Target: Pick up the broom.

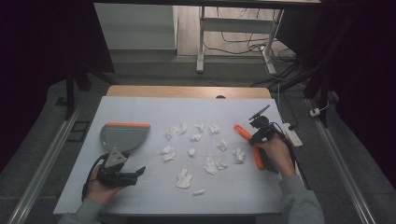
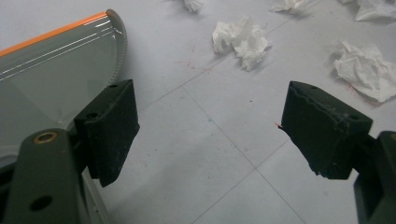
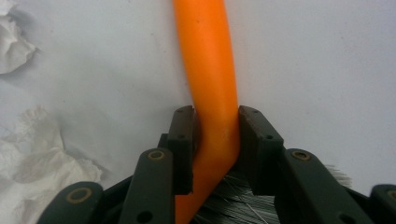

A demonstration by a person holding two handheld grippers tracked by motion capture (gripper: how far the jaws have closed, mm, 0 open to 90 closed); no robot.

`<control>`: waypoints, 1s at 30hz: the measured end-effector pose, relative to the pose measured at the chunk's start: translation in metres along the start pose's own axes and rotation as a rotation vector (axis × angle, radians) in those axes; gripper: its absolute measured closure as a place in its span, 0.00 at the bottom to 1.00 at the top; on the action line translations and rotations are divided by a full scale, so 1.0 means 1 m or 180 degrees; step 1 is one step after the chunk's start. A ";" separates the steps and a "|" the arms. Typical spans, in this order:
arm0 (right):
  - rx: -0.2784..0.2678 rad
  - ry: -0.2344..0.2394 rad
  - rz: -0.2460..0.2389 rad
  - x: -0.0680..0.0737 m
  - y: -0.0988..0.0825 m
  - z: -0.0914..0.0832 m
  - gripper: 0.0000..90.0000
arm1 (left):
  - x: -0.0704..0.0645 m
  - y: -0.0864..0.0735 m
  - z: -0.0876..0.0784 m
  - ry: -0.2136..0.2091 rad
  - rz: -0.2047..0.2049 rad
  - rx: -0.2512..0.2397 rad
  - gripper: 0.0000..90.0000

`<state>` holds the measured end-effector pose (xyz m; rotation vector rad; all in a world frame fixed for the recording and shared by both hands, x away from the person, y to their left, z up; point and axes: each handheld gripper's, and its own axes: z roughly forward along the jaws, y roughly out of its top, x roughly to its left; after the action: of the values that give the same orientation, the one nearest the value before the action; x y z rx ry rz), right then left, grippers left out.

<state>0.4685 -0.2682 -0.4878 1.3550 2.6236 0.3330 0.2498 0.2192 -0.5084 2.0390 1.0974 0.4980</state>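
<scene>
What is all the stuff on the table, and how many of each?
Brush: one, orange handle with grey bristles, right side of table, pinched in the right claw.
Dustpan: one, grey with orange edge, left side, beside the left claw.
Crumpled paper balls: about fifteen, white, scattered across the middle.
Table: one, pale blue-grey top with a wooden far edge.
Power strip: one, white, at the right table edge.
Desk frame: one, white, on the floor behind.
Left claw: black, jaws open over bare table.
Right claw: black, shut on the brush handle.
</scene>
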 end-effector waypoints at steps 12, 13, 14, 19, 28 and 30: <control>-0.0362 0.0105 0.0010 -0.009 -0.011 -0.036 0.78 | 0.001 -0.001 0.000 0.0001 -0.0024 -0.0034 0.22; -0.0526 0.0183 0.0044 -0.010 -0.013 -0.050 0.78 | 0.001 0.000 -0.001 0.0011 -0.0028 -0.0048 0.22; -0.0625 0.0236 0.0049 -0.010 -0.014 -0.057 0.78 | 0.001 0.000 -0.001 0.0019 -0.0032 -0.0062 0.22; -0.1063 0.0380 0.0103 -0.007 -0.018 -0.084 0.78 | 0.001 0.001 -0.002 0.0026 -0.0028 -0.0094 0.23; -0.1584 0.0786 0.0362 0.010 -0.014 -0.097 0.78 | -0.007 0.012 0.000 -0.0021 0.0029 -0.0173 0.23; -0.1664 0.0893 0.0392 0.018 -0.012 -0.098 0.78 | -0.015 0.020 -0.001 -0.0059 0.0075 -0.0235 0.23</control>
<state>0.4239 -0.2718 -0.3975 1.3532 2.3928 1.2067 0.2522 0.2003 -0.4922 1.9907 1.0302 0.5230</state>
